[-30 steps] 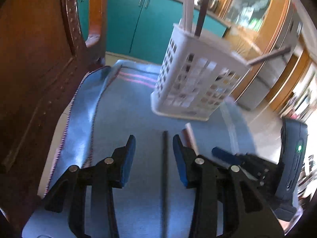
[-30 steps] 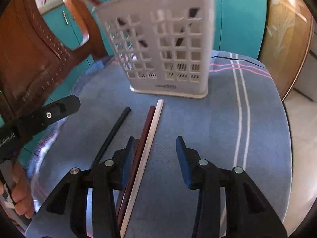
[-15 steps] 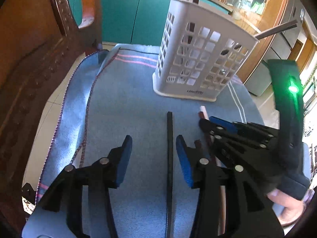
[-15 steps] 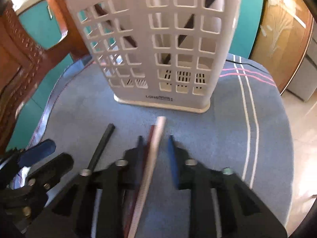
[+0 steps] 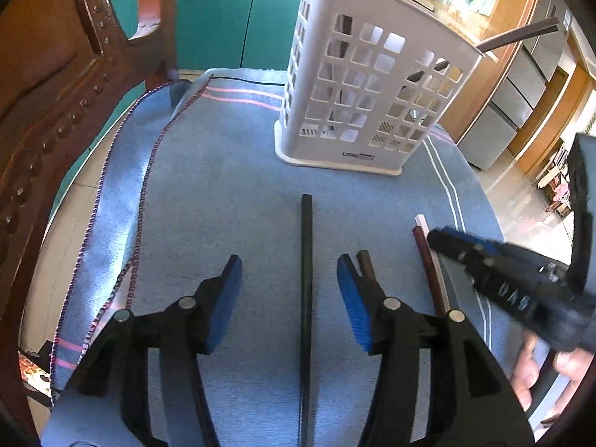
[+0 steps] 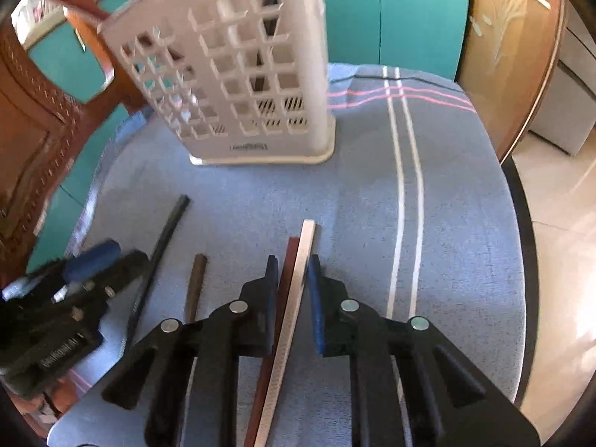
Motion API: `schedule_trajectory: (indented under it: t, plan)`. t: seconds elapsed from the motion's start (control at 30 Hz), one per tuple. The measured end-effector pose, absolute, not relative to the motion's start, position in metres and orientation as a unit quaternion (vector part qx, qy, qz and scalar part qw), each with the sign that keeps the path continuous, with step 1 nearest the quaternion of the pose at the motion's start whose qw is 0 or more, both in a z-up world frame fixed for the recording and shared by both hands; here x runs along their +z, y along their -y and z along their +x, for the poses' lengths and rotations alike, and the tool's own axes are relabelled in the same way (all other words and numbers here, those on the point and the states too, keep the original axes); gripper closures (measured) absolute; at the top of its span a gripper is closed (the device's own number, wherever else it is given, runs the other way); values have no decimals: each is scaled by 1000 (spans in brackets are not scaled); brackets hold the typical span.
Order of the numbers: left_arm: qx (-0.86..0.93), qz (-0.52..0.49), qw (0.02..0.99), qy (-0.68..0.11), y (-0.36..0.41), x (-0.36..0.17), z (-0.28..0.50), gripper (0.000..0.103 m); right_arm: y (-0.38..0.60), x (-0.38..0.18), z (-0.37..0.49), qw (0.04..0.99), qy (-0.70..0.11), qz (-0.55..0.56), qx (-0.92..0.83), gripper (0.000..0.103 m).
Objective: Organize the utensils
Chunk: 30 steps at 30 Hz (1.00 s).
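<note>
Blue striped cloth (image 5: 231, 193) under white holder (image 5: 357, 89), loose chopsticks (image 5: 306, 260).

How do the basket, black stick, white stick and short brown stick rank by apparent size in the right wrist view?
1. White basket
2. White stick and black stick: similar, partly hidden, unranked
3. Short brown stick: end hidden

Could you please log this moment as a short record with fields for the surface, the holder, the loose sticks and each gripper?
surface: blue cloth
holder: white lattice basket, upright, sticks inside
loose sticks: black stick, short brown stick, dark red stick, white stick
left gripper: open, jaws just widened, straddling the black stick
right gripper: closed on the dark red and white sticks together
</note>
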State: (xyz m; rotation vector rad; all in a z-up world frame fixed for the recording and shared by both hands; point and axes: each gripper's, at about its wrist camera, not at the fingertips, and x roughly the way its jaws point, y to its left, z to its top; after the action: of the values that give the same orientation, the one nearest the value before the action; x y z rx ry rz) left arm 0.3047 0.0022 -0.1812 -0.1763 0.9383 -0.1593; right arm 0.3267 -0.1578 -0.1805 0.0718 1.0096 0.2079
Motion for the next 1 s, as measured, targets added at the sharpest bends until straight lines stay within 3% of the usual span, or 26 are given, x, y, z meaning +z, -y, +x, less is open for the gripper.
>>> schedule_trajectory:
  t: [1.0]
  plan:
    - [-83, -48, 880, -465, 8, -191, 300, 40, 147, -188, 354, 877, -477, -11, 50, 86]
